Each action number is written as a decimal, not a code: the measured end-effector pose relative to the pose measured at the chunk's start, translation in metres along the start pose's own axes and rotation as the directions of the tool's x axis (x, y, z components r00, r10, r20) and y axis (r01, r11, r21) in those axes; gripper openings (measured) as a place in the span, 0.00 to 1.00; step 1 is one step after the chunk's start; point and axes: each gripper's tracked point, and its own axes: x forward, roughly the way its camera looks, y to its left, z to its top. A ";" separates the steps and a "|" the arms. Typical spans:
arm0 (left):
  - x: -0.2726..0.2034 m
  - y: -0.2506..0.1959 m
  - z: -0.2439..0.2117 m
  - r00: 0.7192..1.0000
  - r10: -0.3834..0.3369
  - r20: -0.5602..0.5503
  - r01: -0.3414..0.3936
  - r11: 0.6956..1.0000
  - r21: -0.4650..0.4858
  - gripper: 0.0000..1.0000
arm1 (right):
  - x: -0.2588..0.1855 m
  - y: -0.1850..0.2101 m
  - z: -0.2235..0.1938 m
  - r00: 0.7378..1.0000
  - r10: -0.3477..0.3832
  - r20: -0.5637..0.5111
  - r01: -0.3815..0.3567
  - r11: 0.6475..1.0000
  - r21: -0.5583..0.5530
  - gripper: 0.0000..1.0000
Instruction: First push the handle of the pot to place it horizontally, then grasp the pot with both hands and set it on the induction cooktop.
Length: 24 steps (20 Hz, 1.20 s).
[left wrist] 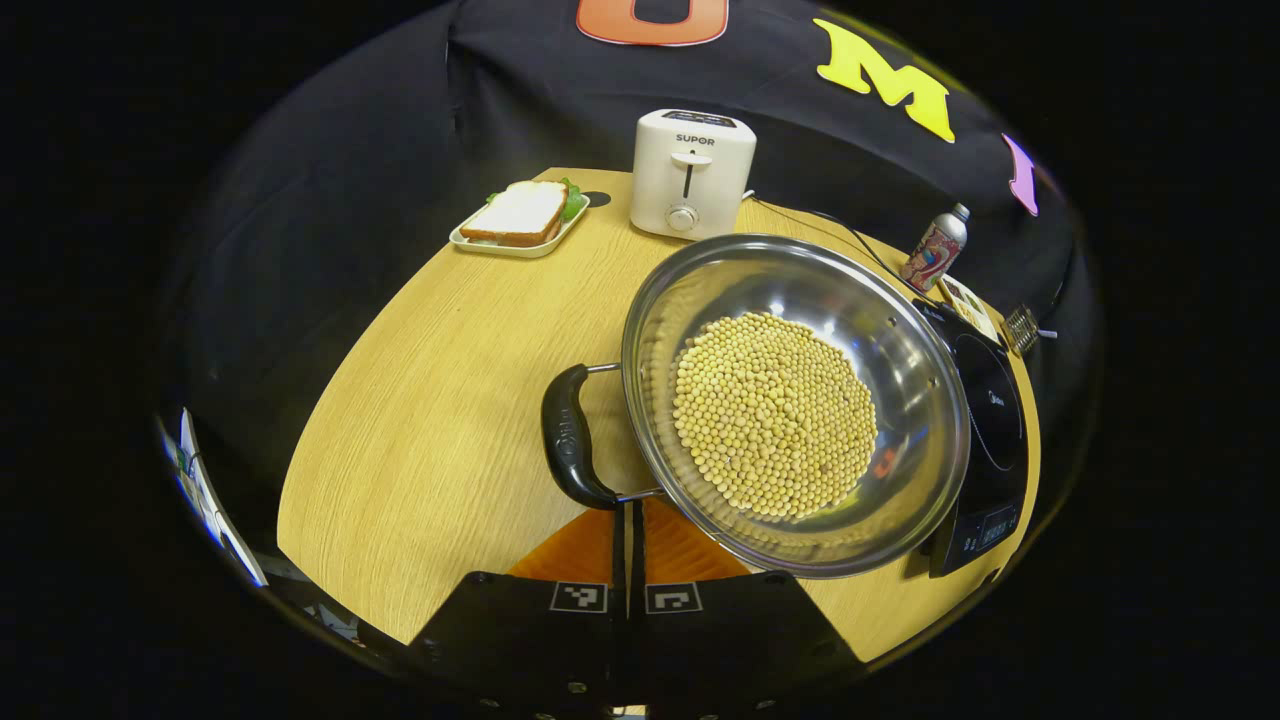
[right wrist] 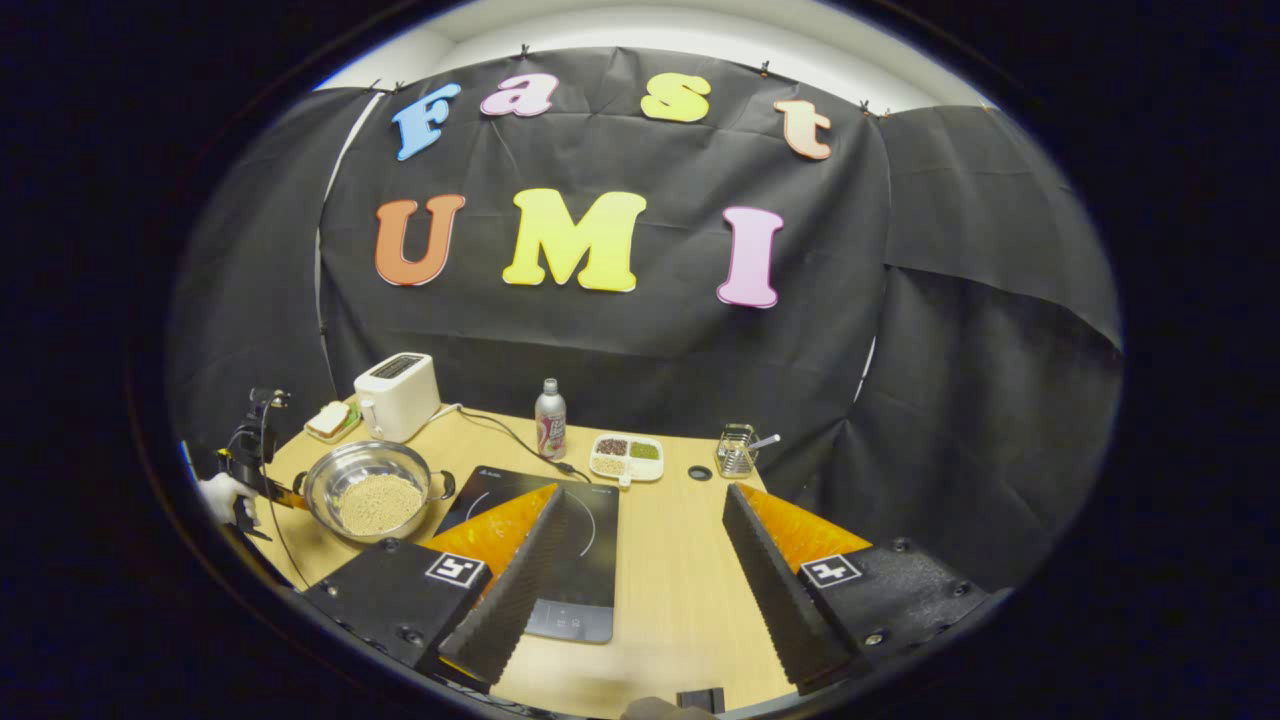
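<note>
Up close in the left gripper view, the left gripper (left wrist: 628, 520) has its fingers pressed together, their tips at the near end of the black curved handle (left wrist: 570, 437) of the shiny steel pot (left wrist: 905, 370), which holds a heap of pale yellow beans (left wrist: 775, 415). Whether the tips pinch the handle's wire or merely touch it, I cannot tell. The pot sits on the round wooden counter (left wrist: 430, 420), its far rim overlapping the edge of the black induction cooktop (left wrist: 990, 430). Behind it stand a white toaster (left wrist: 692, 172), a pale tray with a sandwich (left wrist: 520, 215), and a small printed bottle (left wrist: 936, 248).

From the right gripper view, the right gripper (right wrist: 640, 530) hangs above the counter with its fingers spread wide, nothing between them. The cooktop lies beneath its left finger (right wrist: 515, 570). Farther left the pot rests beside the cooktop, with a gloved hand (right wrist: 225, 495) holding the other gripper at its far side. A divided white dish of grains (right wrist: 627, 457) and a small wire basket (right wrist: 737, 450) sit near the back edge.
</note>
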 end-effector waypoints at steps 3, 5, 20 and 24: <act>0.004 0.004 0.008 1.000 0.001 0.004 -0.001 1.000 -0.011 0.00 | -0.001 0.000 0.000 1.000 -0.003 -0.002 0.003 1.000 -0.001 0.99; 0.006 0.010 0.012 1.000 0.003 0.004 -0.003 1.000 -0.024 0.00 | -0.002 0.000 0.000 1.000 -0.007 -0.003 0.007 1.000 -0.004 0.99; 0.037 0.032 0.048 0.999 0.031 0.012 -0.031 0.999 -0.044 0.00 | 0.004 0.016 0.006 1.000 0.006 -0.006 -0.006 0.999 -0.037 0.99; 0.046 0.035 0.057 0.999 0.036 0.008 -0.035 0.998 -0.056 0.10 | 0.005 0.018 0.006 1.000 0.004 -0.016 -0.005 0.999 -0.040 0.99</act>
